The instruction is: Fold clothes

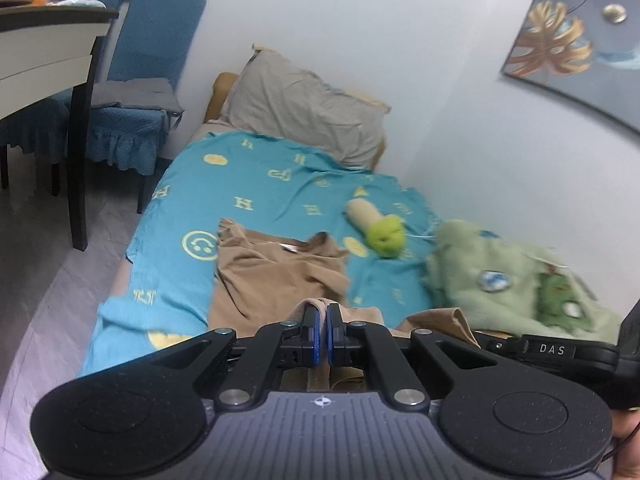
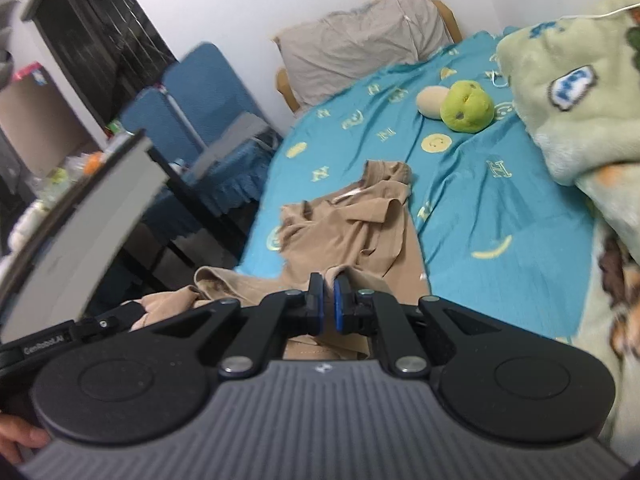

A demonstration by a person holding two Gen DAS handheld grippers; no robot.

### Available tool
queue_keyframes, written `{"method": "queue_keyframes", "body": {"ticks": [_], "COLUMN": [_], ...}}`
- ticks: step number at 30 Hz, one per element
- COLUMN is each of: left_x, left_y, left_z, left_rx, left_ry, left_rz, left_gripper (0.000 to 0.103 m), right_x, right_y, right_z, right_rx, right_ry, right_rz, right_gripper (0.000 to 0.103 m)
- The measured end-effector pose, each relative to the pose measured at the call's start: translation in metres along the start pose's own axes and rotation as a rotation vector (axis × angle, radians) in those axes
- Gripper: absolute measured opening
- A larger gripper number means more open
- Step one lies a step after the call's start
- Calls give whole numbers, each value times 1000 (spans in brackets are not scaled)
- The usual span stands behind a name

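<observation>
Both the left tool [image 1: 323, 314] and right tool [image 2: 328, 285] pinch the near edge of a tan shirt [image 1: 272, 276] spread on the teal bedsheet [image 1: 260, 196], with a green plush toy [image 1: 385, 234], fleece blanket [image 1: 508, 280] and grey pillow [image 1: 304, 108] beyond

Tan matt cloth garment [image 1: 276, 276] is lying creased on smooth teal printed cotton bedsheet [image 1: 256, 184]; pale green fleece blanket [image 1: 500, 280] is looking fuzzy.
</observation>
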State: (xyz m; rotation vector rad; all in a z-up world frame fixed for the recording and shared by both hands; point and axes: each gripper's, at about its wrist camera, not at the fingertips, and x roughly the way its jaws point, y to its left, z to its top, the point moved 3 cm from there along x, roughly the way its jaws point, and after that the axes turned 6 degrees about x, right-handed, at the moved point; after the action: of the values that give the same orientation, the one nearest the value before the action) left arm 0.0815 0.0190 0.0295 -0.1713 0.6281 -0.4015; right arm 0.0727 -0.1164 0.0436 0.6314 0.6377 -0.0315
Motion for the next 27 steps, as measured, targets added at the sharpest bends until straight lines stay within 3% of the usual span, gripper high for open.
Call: {"method": "queue_keyframes", "body": {"ticks": [9,17,22,25,27], "left_x": [132,216,215,210,197], "left_y": [45,71,66,61,55], "left_z": [-11,-44,-44,-42,-38], "left_rx": [31,72,96,110,121], "left_ry": [80,183,181,170,142], "left_rz": [91,137,151,156,158], "left_gripper": [4,5,6,22,46], "right_x": [134,205,212,206,197], "right_y": [-26,-58,-61,-61,-60], "right_z": [18,3,2,3,6], "right_rx": [-42,-63,-62,-38,-5], "right_ry": [74,144,150,131,104], "right_rz": [-113,-205,-217,-211,-198], "right_gripper": [9,9,9,11,11]}}
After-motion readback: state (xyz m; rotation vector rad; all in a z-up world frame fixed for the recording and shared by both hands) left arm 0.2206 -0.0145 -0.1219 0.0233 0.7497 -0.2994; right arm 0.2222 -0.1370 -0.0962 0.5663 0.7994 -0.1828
